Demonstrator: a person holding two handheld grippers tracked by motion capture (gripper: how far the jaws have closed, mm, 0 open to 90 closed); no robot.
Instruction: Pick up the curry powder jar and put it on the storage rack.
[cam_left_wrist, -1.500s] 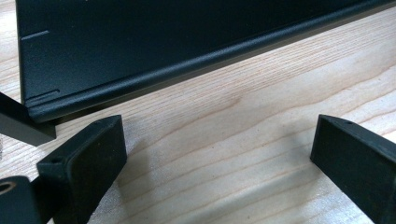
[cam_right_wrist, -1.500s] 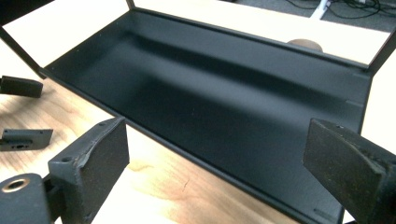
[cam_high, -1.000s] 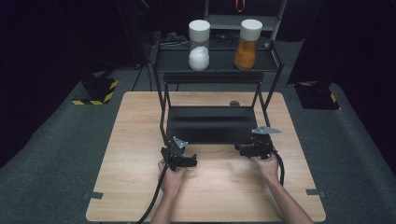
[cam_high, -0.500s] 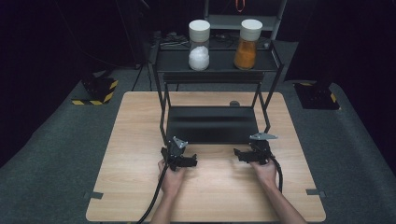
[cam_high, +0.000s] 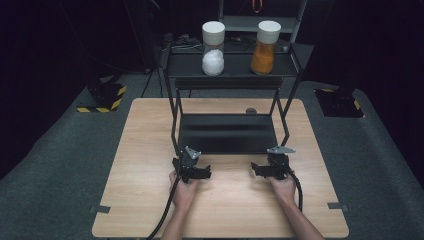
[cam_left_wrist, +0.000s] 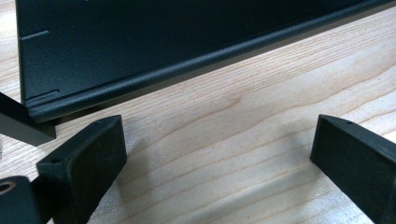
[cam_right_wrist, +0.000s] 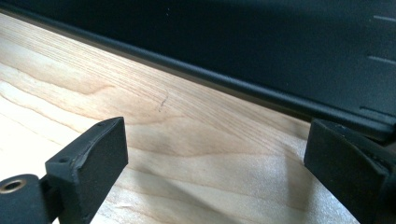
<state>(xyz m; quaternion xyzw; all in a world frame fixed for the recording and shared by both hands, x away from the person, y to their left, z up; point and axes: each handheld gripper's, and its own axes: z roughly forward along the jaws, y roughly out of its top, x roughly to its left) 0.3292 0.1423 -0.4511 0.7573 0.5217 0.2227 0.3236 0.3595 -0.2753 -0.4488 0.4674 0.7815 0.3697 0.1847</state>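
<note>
With both sets of tongs, the left tongs (cam_high: 204, 172) and the right tongs (cam_high: 256, 170), spread apart and empty just in front of the black shelf rack's lower tray (cam_high: 227, 132) on the counter (cam_high: 140, 200), the operator should advance them level (jaws kept wide) and close evenly on the tray's front lip (cam_left_wrist: 196, 60).

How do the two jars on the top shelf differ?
The left jar holds white contents that fill only its lower part; the right jar holds orange contents that reach much higher. The left jar looks slightly wider. Both stand upright on the black rack and have white lids.
</note>
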